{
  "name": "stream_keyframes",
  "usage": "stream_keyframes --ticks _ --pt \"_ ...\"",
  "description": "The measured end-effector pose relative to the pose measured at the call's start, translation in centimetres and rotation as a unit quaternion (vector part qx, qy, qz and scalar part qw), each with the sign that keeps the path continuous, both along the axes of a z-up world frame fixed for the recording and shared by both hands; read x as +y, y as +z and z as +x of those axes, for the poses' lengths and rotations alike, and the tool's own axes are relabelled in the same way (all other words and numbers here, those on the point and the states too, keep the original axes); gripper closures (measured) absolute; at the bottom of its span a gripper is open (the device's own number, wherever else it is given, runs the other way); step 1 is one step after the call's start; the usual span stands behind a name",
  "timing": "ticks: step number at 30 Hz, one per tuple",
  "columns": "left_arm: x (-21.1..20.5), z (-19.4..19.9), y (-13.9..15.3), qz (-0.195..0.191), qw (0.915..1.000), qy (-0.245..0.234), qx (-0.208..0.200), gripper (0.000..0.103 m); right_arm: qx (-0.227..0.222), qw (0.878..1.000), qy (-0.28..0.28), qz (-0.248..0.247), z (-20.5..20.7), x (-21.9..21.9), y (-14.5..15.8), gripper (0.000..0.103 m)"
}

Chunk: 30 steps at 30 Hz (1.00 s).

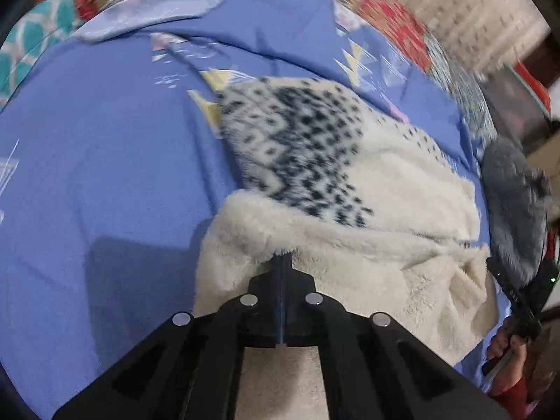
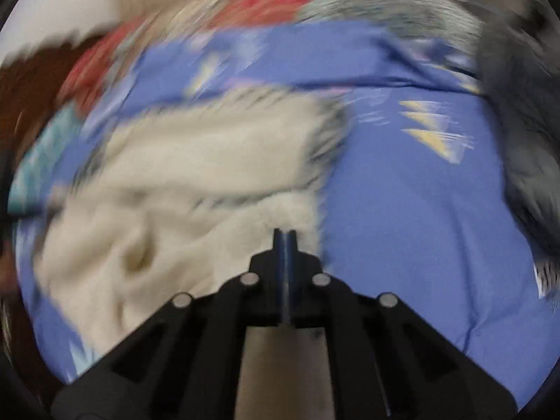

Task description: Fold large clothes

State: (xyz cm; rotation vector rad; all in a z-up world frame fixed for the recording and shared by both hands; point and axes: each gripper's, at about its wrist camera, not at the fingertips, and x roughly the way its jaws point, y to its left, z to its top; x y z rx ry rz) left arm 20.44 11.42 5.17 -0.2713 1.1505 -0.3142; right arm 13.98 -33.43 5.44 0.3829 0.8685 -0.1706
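Bed covered by a blue sheet (image 1: 105, 161) with pale triangle prints; red floral quilt (image 1: 395, 24) along the far edge. Cream fleece garment (image 1: 367, 245), black-speckled panel on top, lies bunched on the sheet. Left gripper (image 1: 282, 257): fingers pressed together, pinching a fold of the fleece. Right gripper (image 2: 285, 236): fingers closed at the garment's (image 2: 168, 210) edge, view too blurred to confirm a pinch. Grey furry item (image 1: 514, 203) near the sheet's right side.

No readable text, labels or numbers anywhere.
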Motion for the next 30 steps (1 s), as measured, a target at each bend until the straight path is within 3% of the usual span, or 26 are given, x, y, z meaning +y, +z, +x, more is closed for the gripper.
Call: stream_keyframes --ticks 2,4,7,8,9,10,11,14,16,18,19,20,21,23,26,30 --pt "1.2 -0.2 -0.5 -0.011 0.9996 0.025 0.010 0.081 0.020 0.996 -0.074 0.050 -0.6 -3.3 -1.7 0.102" --pt "2.4 -0.4 -0.9 -0.025 0.9985 0.042 0.023 0.080 0.016 0.993 -0.072 0.092 -1.6 -4.0 -2.0 0.102" --pt "3.1 -0.7 -1.1 -0.052 0.9967 0.045 0.043 0.079 0.010 0.997 -0.035 0.069 -3.0 -2.7 -0.6 0.100" --pt "3.4 -1.1 -0.8 -0.056 0.9964 0.044 0.046 0.079 0.001 0.997 -0.019 0.069 -3.6 -2.2 0.2 0.083" --pt "3.8 -1.6 -0.5 -0.066 0.9958 0.044 0.045 0.079 -0.008 0.997 -0.011 0.072 -4.0 -1.8 0.6 0.049" --pt "4.0 -1.9 -0.2 -0.073 0.9953 0.044 0.045 0.079 -0.021 0.997 -0.002 0.073 -4.5 -1.1 1.2 0.035" --pt "4.3 -2.3 0.1 -0.080 0.9949 0.044 0.044 0.079 -0.033 0.997 0.010 0.069 -4.8 -0.6 1.7 0.029" --pt "4.1 -3.1 0.4 -0.070 0.9956 0.038 0.050 0.074 -0.006 0.998 0.048 0.028 -3.9 1.7 1.9 0.029" --pt "3.4 -3.3 -0.3 -0.057 0.9956 0.024 0.070 0.064 0.014 0.998 0.053 0.040 -3.4 2.4 1.1 0.029" --pt "2.5 -3.4 -1.6 -0.061 0.9937 0.012 0.094 0.062 0.030 0.997 0.049 0.056 -3.4 2.7 0.1 0.034" --pt "2.4 -3.6 -1.9 -0.058 0.9937 0.011 0.095 0.062 0.039 0.997 0.045 0.053 -3.6 2.8 -0.2 0.065" --pt "2.3 -3.8 -1.9 -0.055 0.9939 0.013 0.094 0.071 0.046 0.997 0.037 0.049 -4.0 2.8 -0.4 0.096" --pt "2.4 -4.1 -1.5 -0.061 0.9938 0.014 0.092 0.077 0.043 0.997 0.026 0.053 -4.6 2.4 -0.1 0.096" --pt "3.2 -4.7 -0.2 -0.087 0.9919 0.011 0.092 0.078 0.025 0.998 0.017 0.058 -6.5 1.8 1.6 0.097" --pt "5.4 -6.4 1.9 -0.094 0.9905 0.020 0.099 0.079 0.032 0.998 0.024 0.055 -8.6 1.4 3.4 0.097" --pt "7.7 -8.5 0.8 -0.063 0.9900 0.035 0.122 0.079 0.077 0.996 0.034 0.028 -10.6 1.7 1.8 0.096"
